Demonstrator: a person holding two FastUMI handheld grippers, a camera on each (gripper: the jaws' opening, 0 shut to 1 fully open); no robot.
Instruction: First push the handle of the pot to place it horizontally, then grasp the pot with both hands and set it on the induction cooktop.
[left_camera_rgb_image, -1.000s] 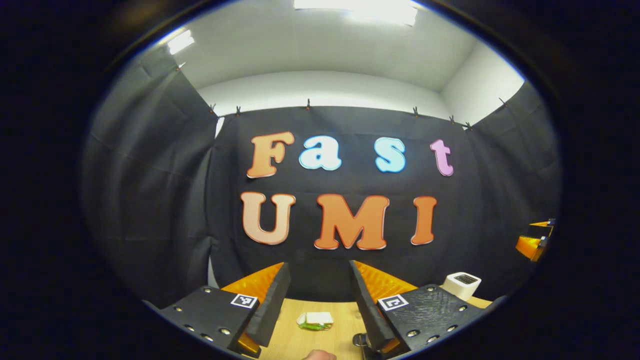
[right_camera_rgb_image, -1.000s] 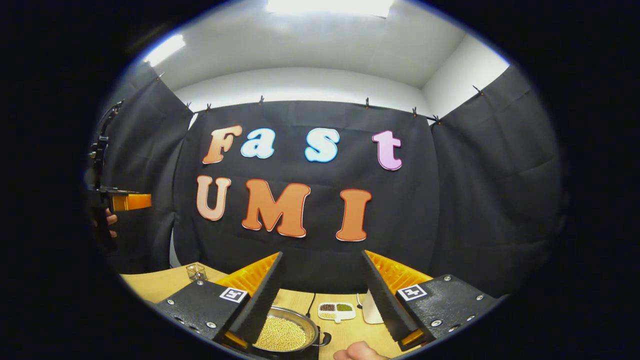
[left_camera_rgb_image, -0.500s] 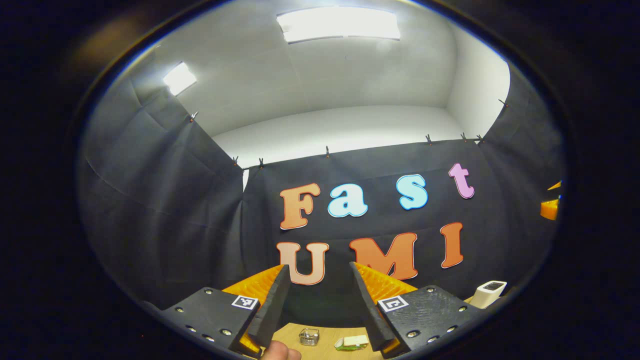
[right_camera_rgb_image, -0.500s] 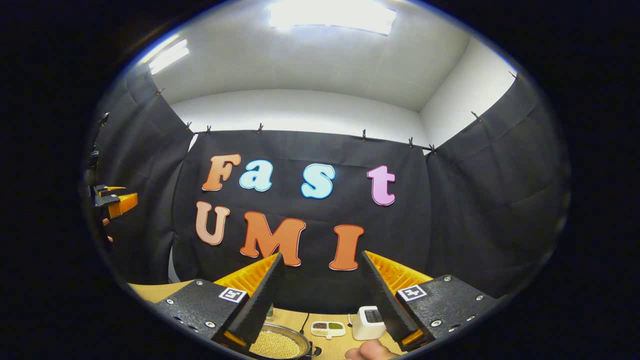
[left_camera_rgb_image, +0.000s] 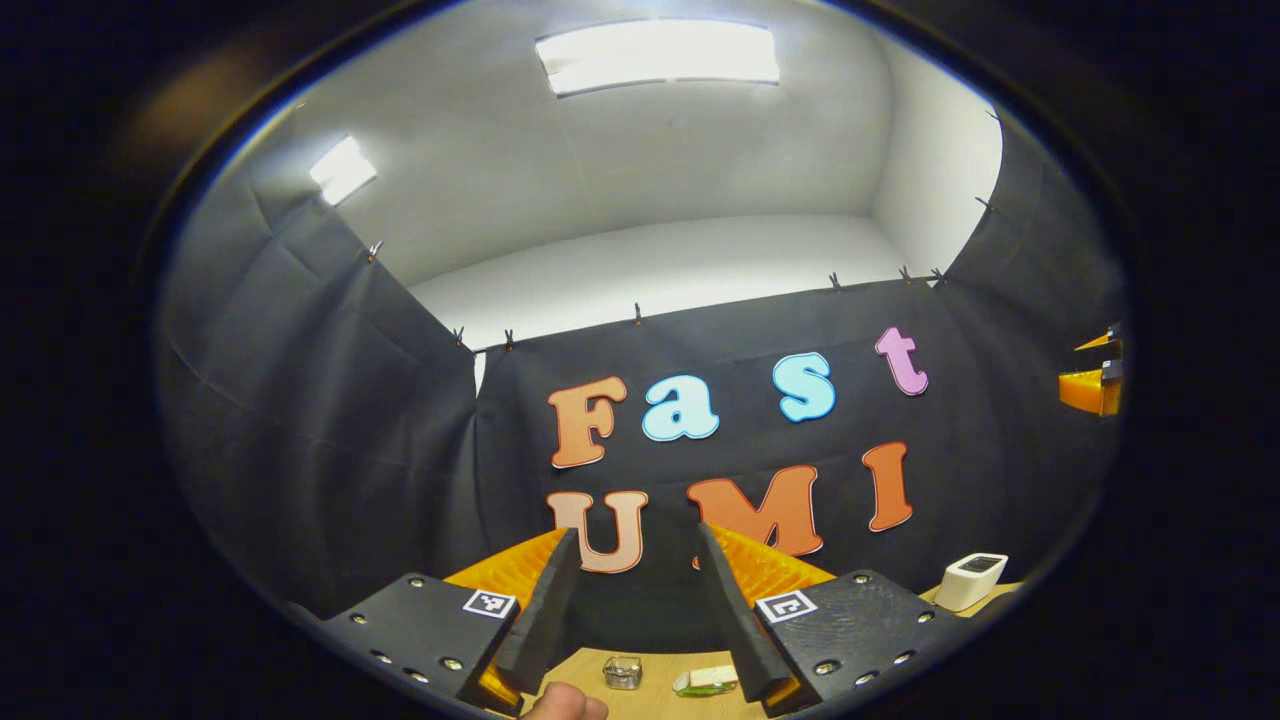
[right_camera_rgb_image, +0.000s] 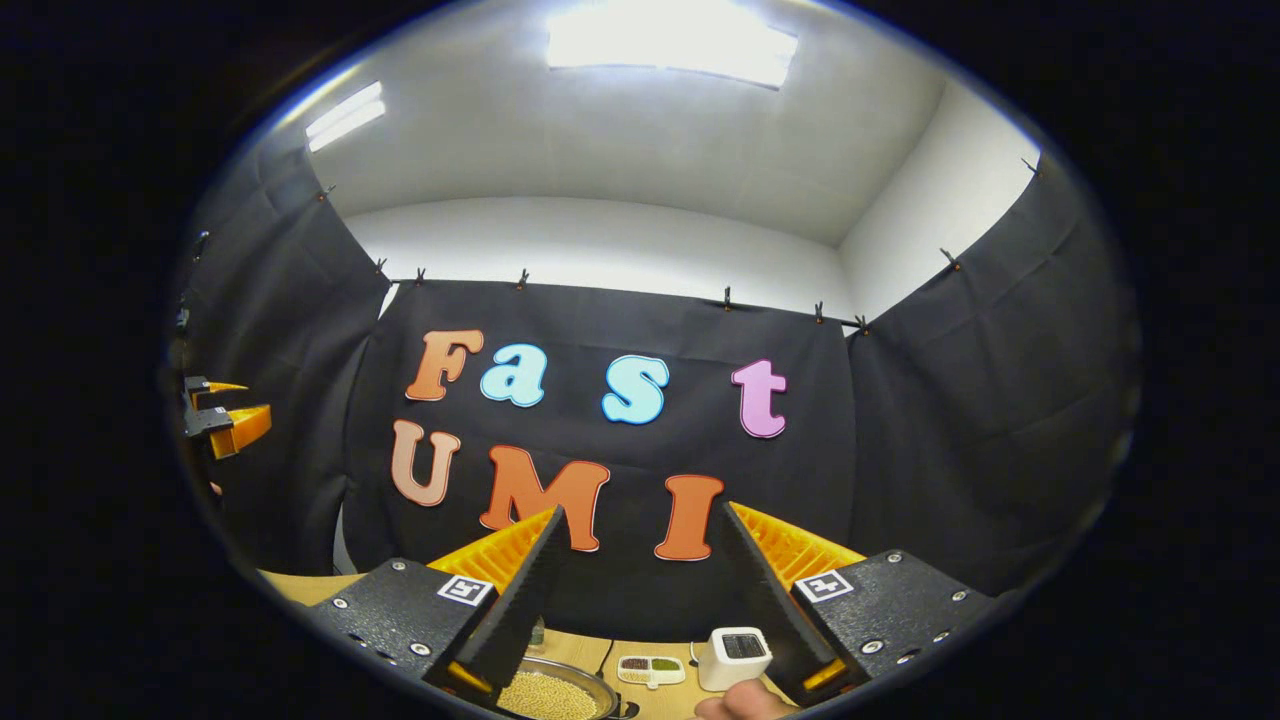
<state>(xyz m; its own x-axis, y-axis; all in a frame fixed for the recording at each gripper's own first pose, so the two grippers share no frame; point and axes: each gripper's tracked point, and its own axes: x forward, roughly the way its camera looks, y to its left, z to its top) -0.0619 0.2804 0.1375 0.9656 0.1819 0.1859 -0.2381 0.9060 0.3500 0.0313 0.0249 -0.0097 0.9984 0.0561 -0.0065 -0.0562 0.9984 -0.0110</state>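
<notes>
Pot (right_camera_rgb_image: 555, 692): metal pan full of small pale beans, on the desk (right_camera_rgb_image: 300, 583) at the bottom edge of the right gripper view, just beyond the right gripper's left finger. Judged heavy with its load and slick-walled; the beans would spill if it tips, so it must stay level. A dark stub at its right rim may be the handle; the rest is cut off. Best hold: opposite sides of the rim or the handles.

Right gripper (right_camera_rgb_image: 640, 560): fingers wide apart, empty, aimed high at the wall, well above the pot. A white box (right_camera_rgb_image: 735, 657) and a small dish (right_camera_rgb_image: 650, 669) lie beyond.

Left gripper (left_camera_rgb_image: 630, 580): fingers likewise apart, empty, tilted up; a glass jar (left_camera_rgb_image: 622, 672) on the desk below.

Cooktop: not identified.
</notes>
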